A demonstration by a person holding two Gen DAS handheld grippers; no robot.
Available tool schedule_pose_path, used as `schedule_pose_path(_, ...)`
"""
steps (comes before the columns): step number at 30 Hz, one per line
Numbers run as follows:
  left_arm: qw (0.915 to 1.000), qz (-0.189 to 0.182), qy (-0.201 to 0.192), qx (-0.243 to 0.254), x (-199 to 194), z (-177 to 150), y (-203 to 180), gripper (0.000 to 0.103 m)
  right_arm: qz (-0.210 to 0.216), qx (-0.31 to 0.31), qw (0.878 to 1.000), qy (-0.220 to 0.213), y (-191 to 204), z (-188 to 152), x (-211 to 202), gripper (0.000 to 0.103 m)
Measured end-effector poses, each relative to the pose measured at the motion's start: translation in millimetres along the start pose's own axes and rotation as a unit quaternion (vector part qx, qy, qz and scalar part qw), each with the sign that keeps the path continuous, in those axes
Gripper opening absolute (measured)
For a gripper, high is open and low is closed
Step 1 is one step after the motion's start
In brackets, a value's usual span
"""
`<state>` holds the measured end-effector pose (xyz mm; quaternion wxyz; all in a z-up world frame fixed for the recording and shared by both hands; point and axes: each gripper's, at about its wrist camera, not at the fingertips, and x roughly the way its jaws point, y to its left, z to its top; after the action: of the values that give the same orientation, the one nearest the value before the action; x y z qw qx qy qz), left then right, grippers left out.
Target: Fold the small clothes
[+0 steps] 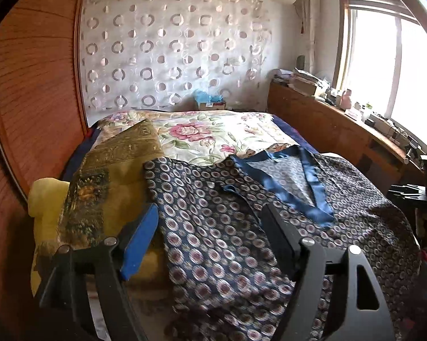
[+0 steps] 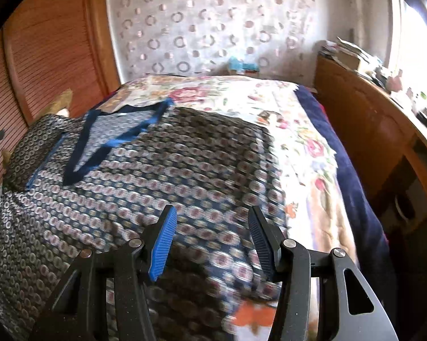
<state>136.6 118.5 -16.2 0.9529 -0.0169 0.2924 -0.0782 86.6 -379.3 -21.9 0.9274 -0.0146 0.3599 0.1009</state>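
Left gripper (image 1: 210, 218) spread wide, empty, above the dark blue circle-patterned satin garment (image 1: 236, 227) lying on the floral bedspread (image 1: 213, 133), right gripper (image 2: 212, 221) half-spread, pinching nothing, over the same garment.

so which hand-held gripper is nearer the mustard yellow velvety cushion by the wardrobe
Left. The left hand-held gripper hovers open right beside the mustard yellow velvety cushion, its blue pad over the edge. The right hand-held gripper is over the patterned garment's far side.
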Motion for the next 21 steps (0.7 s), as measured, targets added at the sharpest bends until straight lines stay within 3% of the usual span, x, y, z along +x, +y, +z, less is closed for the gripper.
schedule_pose_path(9, 0.9995, -0.018, -0.011, 0.021, -22.7, -13.1, -38.8, 0.076, -0.02, 0.043, 0.999, 0.022, -30.6, -11.1, 4.9, 0.054)
schedule_pose_path(21, 0.9973, -0.052, -0.001, 0.053, -24.1, -24.2, -92.4, 0.076, 0.006, 0.063, 0.997, 0.044, -44.0, -12.5, 13.3, 0.054)
